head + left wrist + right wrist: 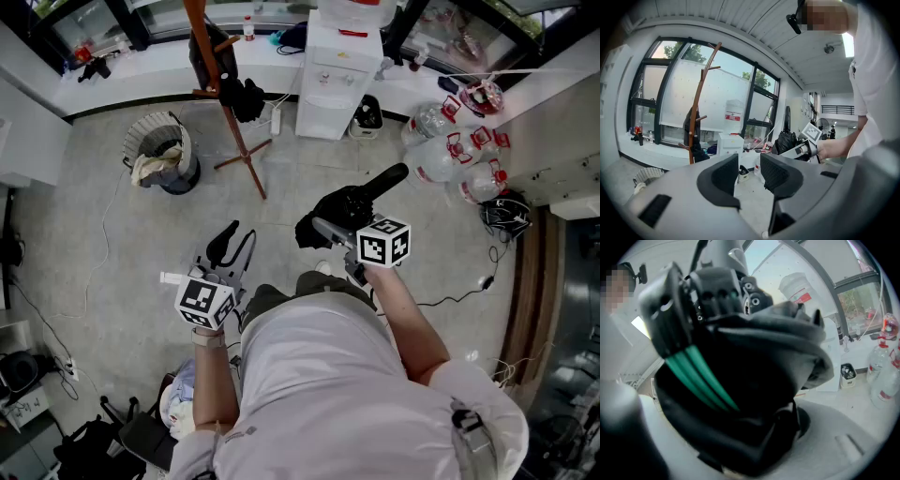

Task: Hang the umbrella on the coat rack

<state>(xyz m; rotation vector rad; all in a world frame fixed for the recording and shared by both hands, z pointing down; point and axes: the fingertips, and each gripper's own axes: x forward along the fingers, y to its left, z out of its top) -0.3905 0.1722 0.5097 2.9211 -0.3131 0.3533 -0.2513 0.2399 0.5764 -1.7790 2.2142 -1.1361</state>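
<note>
Before one coat rack (pixel 247 150), the right tool (pixel 330 231) grips one umbrella (pixel 352 204).

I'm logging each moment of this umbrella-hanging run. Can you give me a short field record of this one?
right claw: shut on the folded black umbrella
left claw: open, nothing between its jaws
coat rack: wooden, standing ahead of the person, dark items already hanging on it
umbrella to rack: apart, not yet hung
nearby: white water dispenser to the right of the rack
</note>
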